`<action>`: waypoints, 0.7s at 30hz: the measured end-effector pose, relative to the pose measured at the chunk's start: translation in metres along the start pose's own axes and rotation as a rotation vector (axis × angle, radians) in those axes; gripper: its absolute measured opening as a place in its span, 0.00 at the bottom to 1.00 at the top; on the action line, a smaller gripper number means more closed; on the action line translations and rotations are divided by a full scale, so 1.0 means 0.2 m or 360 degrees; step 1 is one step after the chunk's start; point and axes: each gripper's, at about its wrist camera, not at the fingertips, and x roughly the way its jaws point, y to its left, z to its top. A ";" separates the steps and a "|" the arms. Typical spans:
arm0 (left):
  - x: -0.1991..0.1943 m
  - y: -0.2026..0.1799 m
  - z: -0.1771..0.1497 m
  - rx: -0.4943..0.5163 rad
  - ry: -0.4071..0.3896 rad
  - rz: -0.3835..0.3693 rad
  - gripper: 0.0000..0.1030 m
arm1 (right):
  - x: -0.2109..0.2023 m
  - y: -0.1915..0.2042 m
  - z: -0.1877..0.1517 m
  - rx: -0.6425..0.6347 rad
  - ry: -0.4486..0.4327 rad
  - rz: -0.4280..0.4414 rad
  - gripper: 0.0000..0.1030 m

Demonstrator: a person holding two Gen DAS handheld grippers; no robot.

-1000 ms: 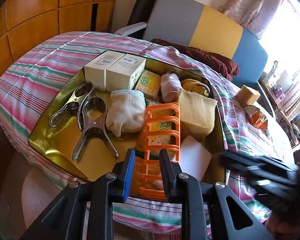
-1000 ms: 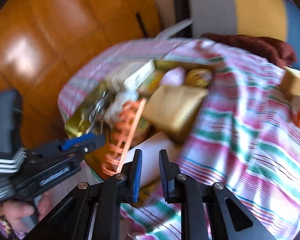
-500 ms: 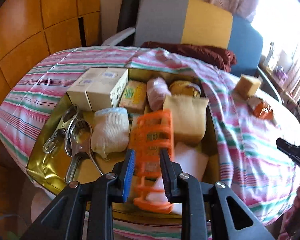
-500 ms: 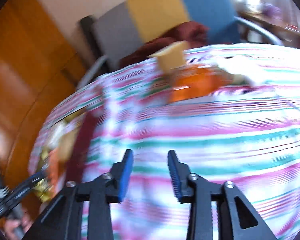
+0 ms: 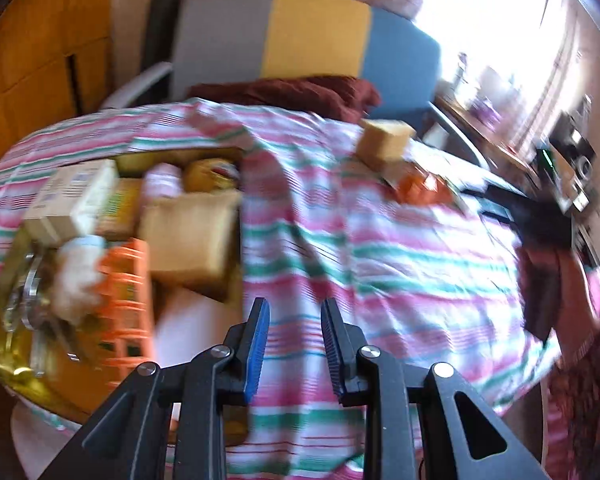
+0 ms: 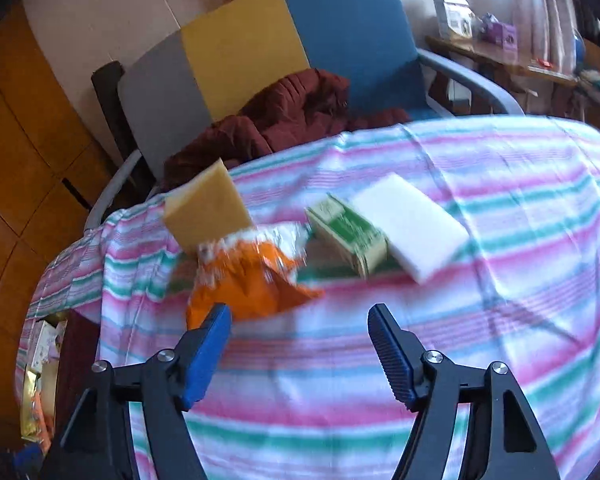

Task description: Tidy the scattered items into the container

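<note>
A gold tray (image 5: 4, 356) at the left of the left wrist view holds cream boxes (image 5: 72, 200), an orange rack (image 5: 128, 304), a tan sponge (image 5: 192, 236), metal clips and more. My left gripper (image 5: 294, 344) hovers open and empty over the striped cloth beside the tray. In the right wrist view, a yellow sponge block (image 6: 206, 208), an orange snack bag (image 6: 244, 276), a green box (image 6: 348, 236) and a white sponge (image 6: 410, 226) lie scattered on the cloth. My right gripper (image 6: 300, 336) is wide open, just short of the bag.
A striped cloth (image 6: 380, 380) covers the round table. A grey, yellow and blue chair (image 6: 260, 48) with a maroon garment (image 6: 292, 116) stands behind it. Wooden panels (image 5: 40, 60) are at the left; a cluttered shelf (image 6: 500, 52) at the far right.
Both grippers swung right, away from the tray toward the scattered items. My right gripper opened from nearly shut to wide. The left gripper's gap widened slightly.
</note>
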 end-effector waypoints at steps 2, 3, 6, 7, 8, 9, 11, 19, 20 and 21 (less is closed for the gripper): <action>0.01 -0.05 -0.03 0.0041 0.0026 -0.0023 0.25 | 0.05 0.05 0.08 -0.0014 -0.0011 0.0017 0.73; 0.02 -0.07 -0.05 0.0065 0.0044 -0.0020 0.25 | 0.10 0.08 0.13 -0.0012 -0.0007 0.0023 0.75; 0.02 -0.09 -0.06 0.0087 0.0061 -0.0005 0.26 | 0.22 0.11 0.21 0.0014 0.0036 -0.0011 0.76; 0.01 -0.08 -0.06 0.0083 0.0056 -0.0003 0.25 | 0.28 0.12 0.23 0.0013 0.0086 -0.0015 0.76; 0.00 -0.08 -0.07 0.0077 0.0049 -0.0003 0.25 | 0.34 0.13 0.24 0.0016 0.0148 -0.0027 0.75; -0.01 -0.07 -0.07 0.0067 0.0042 0.0001 0.25 | 0.38 0.13 0.22 0.0024 0.0203 -0.0043 0.74; -0.01 -0.05 -0.07 0.0050 0.0038 0.0007 0.25 | 0.44 0.13 0.18 0.0029 0.0268 -0.0026 0.71; 0.02 -0.02 -0.08 -0.0006 0.0073 -0.0027 0.25 | 0.25 0.22 -0.18 0.0046 0.0311 0.0200 0.70; 0.02 -0.03 -0.08 0.0003 0.0077 -0.0029 0.25 | 0.21 0.24 -0.24 0.0033 0.0299 0.0227 0.70; 0.03 -0.04 -0.09 0.0017 0.0078 -0.0037 0.25 | 0.16 0.27 -0.31 0.0010 0.0278 0.0250 0.70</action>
